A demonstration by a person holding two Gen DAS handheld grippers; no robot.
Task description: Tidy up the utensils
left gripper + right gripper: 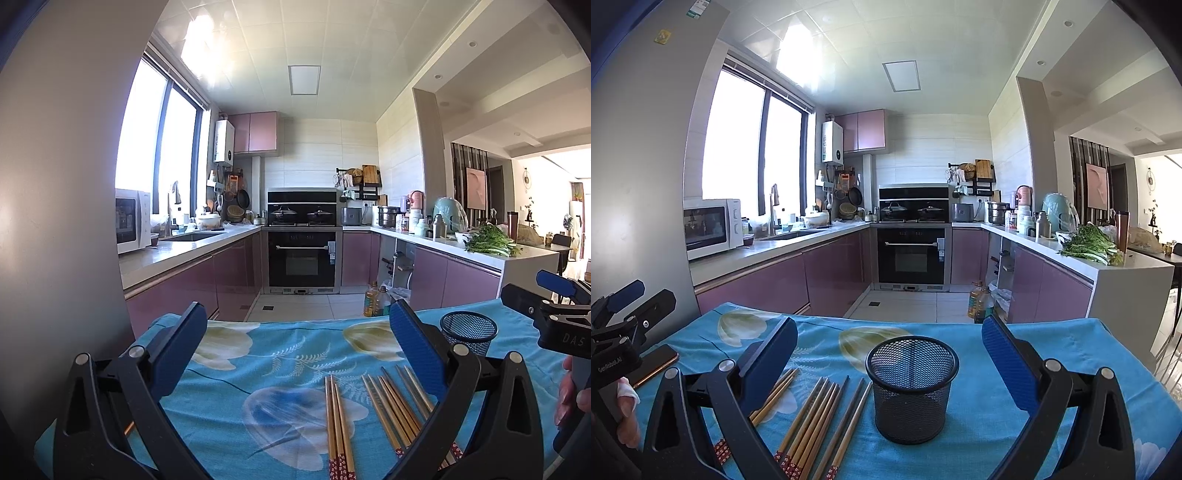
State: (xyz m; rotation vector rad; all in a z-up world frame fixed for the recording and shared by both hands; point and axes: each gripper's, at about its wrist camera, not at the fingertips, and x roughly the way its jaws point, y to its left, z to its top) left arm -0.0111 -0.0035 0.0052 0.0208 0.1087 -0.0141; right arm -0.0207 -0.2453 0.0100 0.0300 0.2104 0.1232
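Note:
Several wooden chopsticks (391, 406) with red patterned ends lie loose on the blue flowered tablecloth (258, 354); a small group (338, 424) lies apart to their left. A black mesh cup (912, 384) stands upright to their right and looks empty. My left gripper (295, 310) is open above the chopsticks, holding nothing. My right gripper (889, 325) is open too, with the mesh cup (467, 330) straight ahead between its fingers and the chopsticks (820, 417) down to the left. Each gripper shows at the edge of the other's view: right gripper (524, 284), left gripper (646, 295).
A phone (657, 363) lies on the cloth at the table's left edge. Beyond the far table edge, oil bottles (980, 301) stand on the kitchen floor. Pink cabinets and counters line both sides. A person's hand (570, 391) shows behind the right gripper.

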